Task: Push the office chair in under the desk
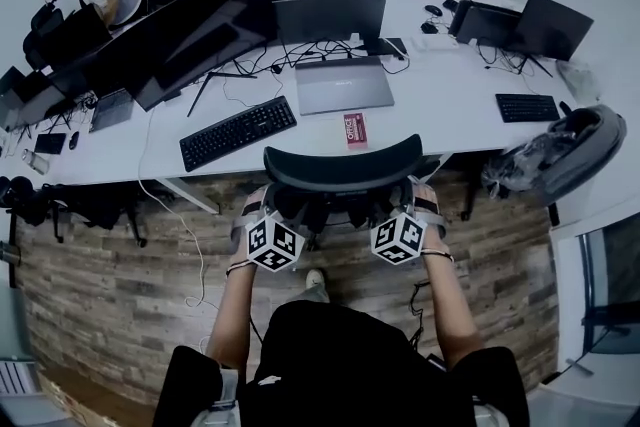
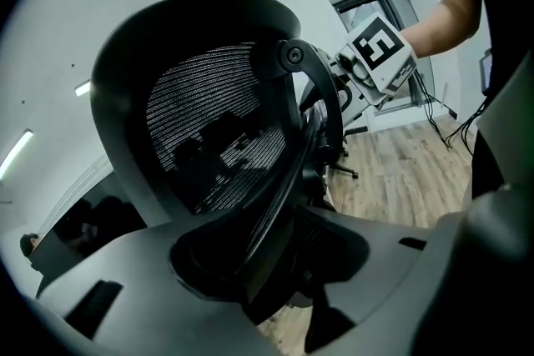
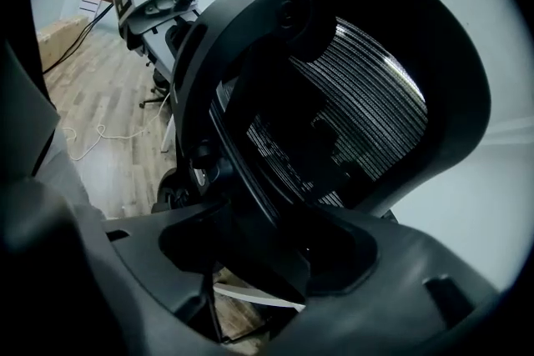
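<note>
Office chair (image 1: 343,165) stands at the near edge of the white tabletop (image 1: 450,130), its curved backrest toward the person. From the head view the backrest hides the seat and wheels, so how far it sits under the tabletop cannot be judged. The left gripper (image 1: 272,233) and right gripper (image 1: 400,230) are each clamped narrowly on the dark rear frame of the backrest, one on each side. A red packet (image 1: 355,128) lies near the keyboard (image 1: 238,132); its print is too small to read.

Dim fisheye views, dark corners, backlit chair (image 2: 209,137).
</note>
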Motion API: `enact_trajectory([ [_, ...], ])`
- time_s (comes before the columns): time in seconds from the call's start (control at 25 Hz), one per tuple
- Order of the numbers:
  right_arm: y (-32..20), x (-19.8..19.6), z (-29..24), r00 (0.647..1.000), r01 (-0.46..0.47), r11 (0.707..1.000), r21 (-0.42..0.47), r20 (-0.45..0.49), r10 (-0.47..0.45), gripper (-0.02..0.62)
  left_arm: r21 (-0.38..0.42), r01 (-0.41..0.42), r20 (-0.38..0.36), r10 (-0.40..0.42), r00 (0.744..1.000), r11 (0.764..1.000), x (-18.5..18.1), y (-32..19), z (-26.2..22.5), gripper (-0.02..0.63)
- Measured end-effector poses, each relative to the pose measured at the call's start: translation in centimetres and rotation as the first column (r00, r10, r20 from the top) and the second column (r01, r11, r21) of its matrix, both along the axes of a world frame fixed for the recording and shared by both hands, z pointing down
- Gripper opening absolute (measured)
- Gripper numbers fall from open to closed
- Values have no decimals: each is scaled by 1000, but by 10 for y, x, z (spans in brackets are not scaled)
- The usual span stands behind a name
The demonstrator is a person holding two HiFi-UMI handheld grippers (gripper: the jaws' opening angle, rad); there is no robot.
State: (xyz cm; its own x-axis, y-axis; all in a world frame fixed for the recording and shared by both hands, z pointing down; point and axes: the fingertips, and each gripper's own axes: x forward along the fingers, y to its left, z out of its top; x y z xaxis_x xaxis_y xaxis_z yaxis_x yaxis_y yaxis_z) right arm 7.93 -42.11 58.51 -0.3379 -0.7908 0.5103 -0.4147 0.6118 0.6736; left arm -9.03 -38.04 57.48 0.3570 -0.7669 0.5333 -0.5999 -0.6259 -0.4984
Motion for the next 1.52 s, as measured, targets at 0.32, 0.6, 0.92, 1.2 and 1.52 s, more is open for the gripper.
enact_trajectory([
  [0.32, -34, 3, 3, 998, -57, 998, -7, -5, 57, 270, 0, -53, -10, 53, 999, 999, 6, -32, -2, 189],
  [0.6, -52, 2, 3, 997, -78, 997, -14, -18, 78, 270, -5, -103, -20, 103, 995, 995, 4, -49, -3, 184],
  [0.92, -56, -8, 3, 995, -95, 995, -19, -3, 95, 270, -1, -133, -35, 133, 991, 991, -8, -58, -2, 184],
  [1.2, -58, -14, 3, 993, -115, 993, -14, 3, 115, 270, 6, -158, -45, 158, 986, 987, -15, -64, -4, 184],
  [1.52, -57, -14, 3, 989, -145, 989, -4, -13, 145, 270, 17, -202, -64, 202, 977, 979, -15, -63, -4, 181],
])
